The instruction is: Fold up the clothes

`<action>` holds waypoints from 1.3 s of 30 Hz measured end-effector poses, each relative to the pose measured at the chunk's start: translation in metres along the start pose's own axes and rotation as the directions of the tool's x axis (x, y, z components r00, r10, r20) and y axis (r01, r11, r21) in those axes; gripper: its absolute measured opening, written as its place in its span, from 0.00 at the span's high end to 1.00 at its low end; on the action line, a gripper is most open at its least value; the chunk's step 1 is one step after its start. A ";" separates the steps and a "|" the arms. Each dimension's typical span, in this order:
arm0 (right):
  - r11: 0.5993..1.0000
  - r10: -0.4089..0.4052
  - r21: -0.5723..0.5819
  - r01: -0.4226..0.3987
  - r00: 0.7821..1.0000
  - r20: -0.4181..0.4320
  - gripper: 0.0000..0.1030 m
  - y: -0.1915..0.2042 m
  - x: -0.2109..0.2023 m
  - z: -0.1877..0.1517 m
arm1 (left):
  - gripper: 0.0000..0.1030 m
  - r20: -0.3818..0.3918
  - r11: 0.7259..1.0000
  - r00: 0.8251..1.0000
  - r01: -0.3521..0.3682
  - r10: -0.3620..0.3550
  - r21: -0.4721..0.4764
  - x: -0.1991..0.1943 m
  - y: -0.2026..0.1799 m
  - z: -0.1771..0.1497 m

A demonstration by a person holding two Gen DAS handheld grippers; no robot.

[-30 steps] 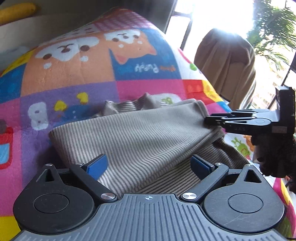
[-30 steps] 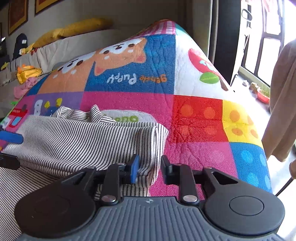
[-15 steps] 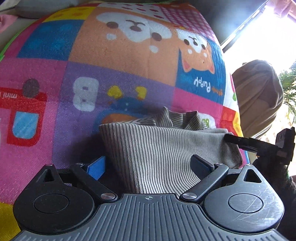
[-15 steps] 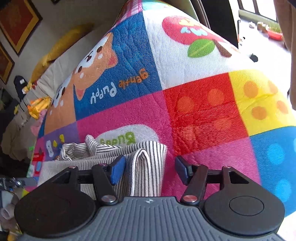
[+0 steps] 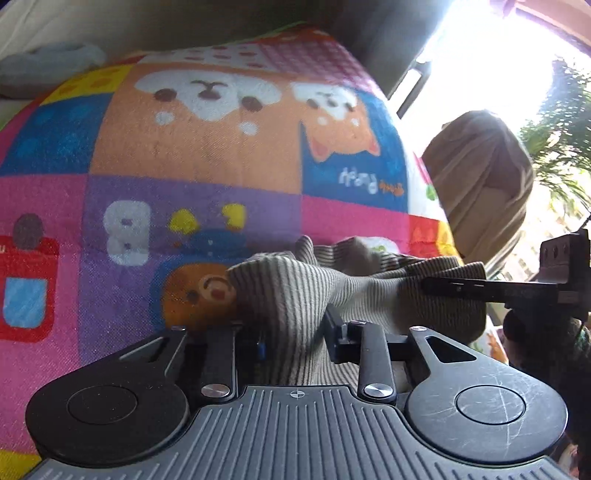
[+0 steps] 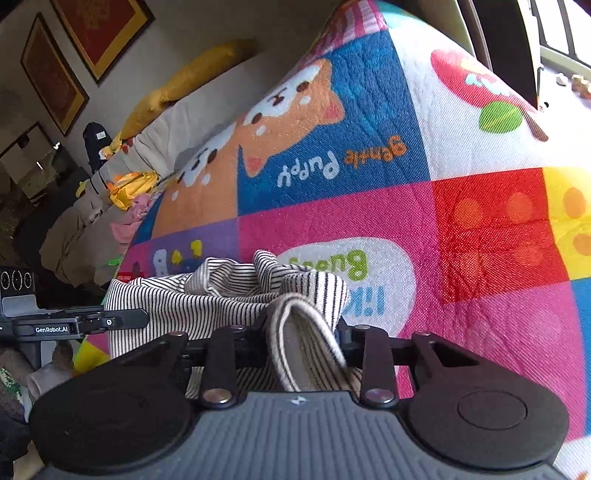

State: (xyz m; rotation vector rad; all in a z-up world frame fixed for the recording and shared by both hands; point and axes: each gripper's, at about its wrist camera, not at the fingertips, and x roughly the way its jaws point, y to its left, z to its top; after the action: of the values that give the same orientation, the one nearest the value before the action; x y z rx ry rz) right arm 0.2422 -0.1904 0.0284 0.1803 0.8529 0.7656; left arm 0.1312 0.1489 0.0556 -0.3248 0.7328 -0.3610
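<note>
A striped black-and-white garment (image 5: 295, 288) lies partly folded on the colourful cartoon play mat (image 5: 221, 147). My left gripper (image 5: 295, 341) is shut on its left folded edge, cloth bunched between the fingers. My right gripper (image 6: 303, 343) is shut on the garment's (image 6: 221, 299) right folded edge, a thick fold pinched between the fingers. The right gripper also shows in the left wrist view (image 5: 461, 286), touching the cloth's right end. The left gripper shows in the right wrist view (image 6: 92, 325) at the cloth's left end.
The play mat (image 6: 406, 166) covers a bed. A brown cloth-draped object (image 5: 480, 177) stands by the bright window at right. A yellow pillow (image 6: 192, 77), a grey bolster and loose clothes (image 6: 129, 184) lie at the bed's far left. Framed pictures (image 6: 99, 29) hang on the wall.
Both grippers went from open around the garment's folded edges to shut on them. The cloth is now bunched and lifted slightly at both ends.
</note>
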 end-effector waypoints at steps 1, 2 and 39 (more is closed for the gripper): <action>1.000 0.010 -0.009 -0.009 1.000 0.015 0.73 0.005 -0.016 -0.004 | 0.76 0.012 1.000 1.000 0.020 -0.020 0.020 -0.009 -0.004 -0.002; 1.000 0.014 -0.023 -0.013 1.000 0.028 0.73 0.010 -0.031 -0.009 | 0.77 0.020 0.998 0.999 0.035 -0.036 0.047 -0.020 -0.010 -0.005; 0.986 -0.129 -0.100 0.137 0.988 0.081 0.22 0.052 -0.128 -0.155 | 0.09 -0.079 0.996 0.995 0.061 -0.066 -0.066 -0.074 -0.044 -0.138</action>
State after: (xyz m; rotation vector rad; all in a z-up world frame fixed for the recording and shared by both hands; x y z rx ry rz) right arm 0.0473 -0.2620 0.0263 0.0568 0.7450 0.6725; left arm -0.0247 0.1191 0.0210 -0.3958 0.8160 -0.4132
